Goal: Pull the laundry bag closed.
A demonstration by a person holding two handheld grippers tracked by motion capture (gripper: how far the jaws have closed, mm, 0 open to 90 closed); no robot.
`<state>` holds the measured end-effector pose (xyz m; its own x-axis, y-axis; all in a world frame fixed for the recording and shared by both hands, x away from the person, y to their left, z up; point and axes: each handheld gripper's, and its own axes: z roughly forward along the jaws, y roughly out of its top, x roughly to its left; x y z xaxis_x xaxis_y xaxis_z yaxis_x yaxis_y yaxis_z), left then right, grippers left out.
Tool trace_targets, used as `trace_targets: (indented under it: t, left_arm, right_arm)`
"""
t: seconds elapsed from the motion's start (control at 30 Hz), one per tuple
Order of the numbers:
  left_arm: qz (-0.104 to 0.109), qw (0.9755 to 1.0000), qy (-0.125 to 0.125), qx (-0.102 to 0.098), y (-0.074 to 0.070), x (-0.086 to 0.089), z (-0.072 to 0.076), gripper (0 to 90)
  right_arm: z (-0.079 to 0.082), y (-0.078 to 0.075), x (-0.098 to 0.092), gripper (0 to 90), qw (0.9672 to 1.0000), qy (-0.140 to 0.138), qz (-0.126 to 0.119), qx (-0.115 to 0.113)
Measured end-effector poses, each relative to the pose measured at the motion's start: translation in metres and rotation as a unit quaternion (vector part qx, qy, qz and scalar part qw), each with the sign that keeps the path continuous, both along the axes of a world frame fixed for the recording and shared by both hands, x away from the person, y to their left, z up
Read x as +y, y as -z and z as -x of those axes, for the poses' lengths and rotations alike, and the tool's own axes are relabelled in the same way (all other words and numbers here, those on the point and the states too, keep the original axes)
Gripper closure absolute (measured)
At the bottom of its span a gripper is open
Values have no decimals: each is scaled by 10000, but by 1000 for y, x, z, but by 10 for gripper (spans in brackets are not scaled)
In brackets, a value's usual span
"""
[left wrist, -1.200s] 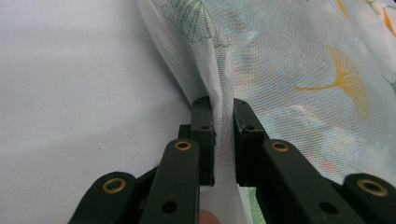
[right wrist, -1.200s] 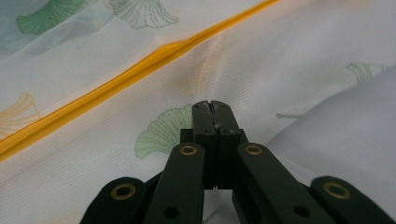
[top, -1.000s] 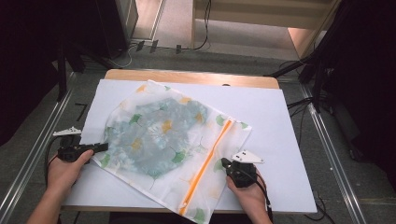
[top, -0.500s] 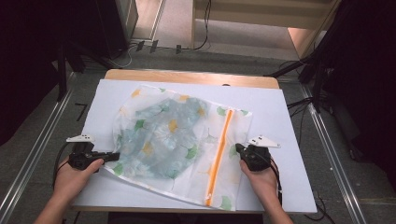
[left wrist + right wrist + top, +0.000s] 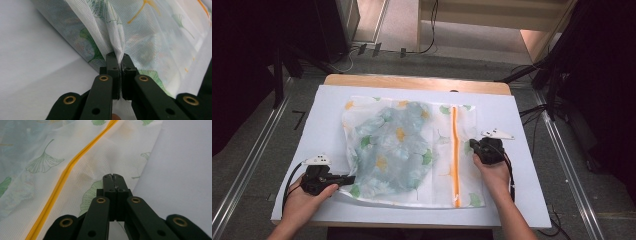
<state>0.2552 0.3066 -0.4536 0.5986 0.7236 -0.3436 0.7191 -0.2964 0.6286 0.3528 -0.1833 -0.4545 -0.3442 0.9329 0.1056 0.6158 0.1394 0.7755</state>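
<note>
A white mesh bag (image 5: 412, 150) printed with green leaves lies flat on the table, a bluish cloth inside it. Its orange zipper (image 5: 455, 155) runs straight away from me near the right side. My left gripper (image 5: 351, 178) is at the bag's near left corner, shut on a bunched fold of the mesh (image 5: 117, 37); the closed jaws of the left gripper (image 5: 119, 56) pinch it. My right gripper (image 5: 473, 146) is at the bag's right edge, to the right of the zipper (image 5: 65, 175). The tips of the right gripper (image 5: 114, 176) are shut on the mesh hem.
A white sheet (image 5: 522, 200) covers the wooden table (image 5: 412, 81). Cables trail from both grippers over the front part of the table. Dark stands and metal floor rails (image 5: 242, 170) flank the table.
Both hands have swung the bag counterclockwise: the left gripper came toward me and right, the right gripper went away from me. The zipper, slanted before, now runs straight.
</note>
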Motion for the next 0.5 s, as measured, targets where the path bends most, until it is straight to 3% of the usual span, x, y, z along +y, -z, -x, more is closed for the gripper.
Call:
trace_targets:
  t: [0.07,0.17,0.5]
  left_arm:
    - [-92,10000,6,-4,0,-1,4,890]
    - [-68,9999,-68,35,0,3,5,890]
    - [-96,9999,-93,86,1,7,4,889]
  right_arm:
    - [-4,-1,-1,900,10000,24,-34,31]
    - [-5,-2,1,900,10000,21,-24,9]
    - [4,0,-3,900,10000,-58,41,17]
